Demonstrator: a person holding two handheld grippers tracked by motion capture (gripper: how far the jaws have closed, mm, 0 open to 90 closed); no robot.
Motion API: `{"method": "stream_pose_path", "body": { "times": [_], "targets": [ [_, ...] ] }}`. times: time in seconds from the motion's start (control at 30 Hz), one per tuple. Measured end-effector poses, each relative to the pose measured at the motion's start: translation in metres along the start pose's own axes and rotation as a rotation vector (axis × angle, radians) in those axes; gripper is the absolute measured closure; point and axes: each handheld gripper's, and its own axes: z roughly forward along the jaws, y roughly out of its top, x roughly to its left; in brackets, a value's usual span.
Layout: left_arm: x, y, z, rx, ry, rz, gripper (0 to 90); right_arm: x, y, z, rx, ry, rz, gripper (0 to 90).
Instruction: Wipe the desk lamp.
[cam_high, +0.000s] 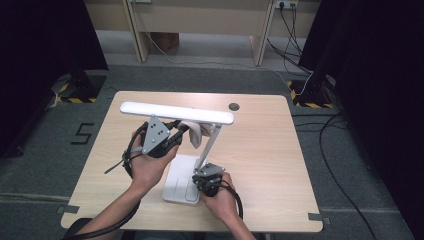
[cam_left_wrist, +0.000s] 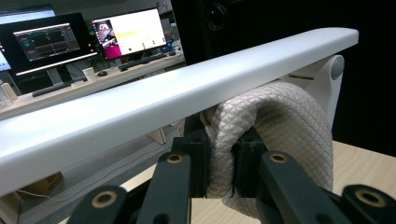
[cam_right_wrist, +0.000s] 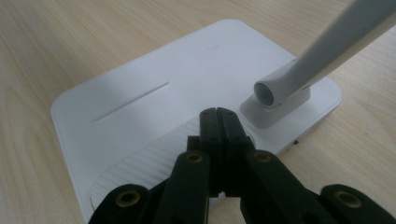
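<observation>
The left forearm is seen coming in from the lower edge of the high view, angled up and to the right, with the left hand-held gripper (cam_high: 176, 131) raised above the surface (cam_high: 260, 145) and pointed toward the underside of the lamp head (cam_high: 177, 113). Its jaws are clamped on a folded quilted cloth (cam_left_wrist: 275, 135), which is pressed up against the underside of the white bar in the left gripper view. The right hand (cam_high: 222, 197) is held low near the front edge of the surface, and the right hand-held gripper (cam_right_wrist: 217, 122) is tipped down over the lamp base (cam_right_wrist: 154, 88); its jaws are closed together with nothing between them, their tips resting on or just above the ribbed patch of the base, beside the hinge of the lamp stem (cam_right_wrist: 327, 49)

One lamp, one cloth and two hand-held grippers are counted. A "5" (cam_high: 83, 133) is marked on the floor to the left of the surface. Two monitors (cam_left_wrist: 88, 37) are lit in the background of the left gripper view; their text is too small to be read
</observation>
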Motion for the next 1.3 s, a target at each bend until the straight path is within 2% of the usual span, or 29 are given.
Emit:
{"method": "stream_pose_path", "body": {
  "times": [0.43,0.63,0.9,1.3],
  "targets": [
    [-0.013,0.002,0.013,0.000,-0.023,0.016,78.2,0.001,-0.001,0.000,-0.007,0.000,0.012,90.0],
    [-0.020,0.003,0.017,-0.005,-0.035,0.024,78.1,0.001,-0.002,0.000,-0.011,-0.001,0.002,90.0],
    [-0.028,0.005,0.024,-0.002,-0.049,0.057,77.8,0.001,-0.002,0.000,-0.020,0.000,0.010,90.0],
    [-0.033,0.000,0.029,0.006,-0.055,0.086,77.6,0.000,-0.003,0.000,-0.023,0.000,0.008,90.0]
  ]
}}
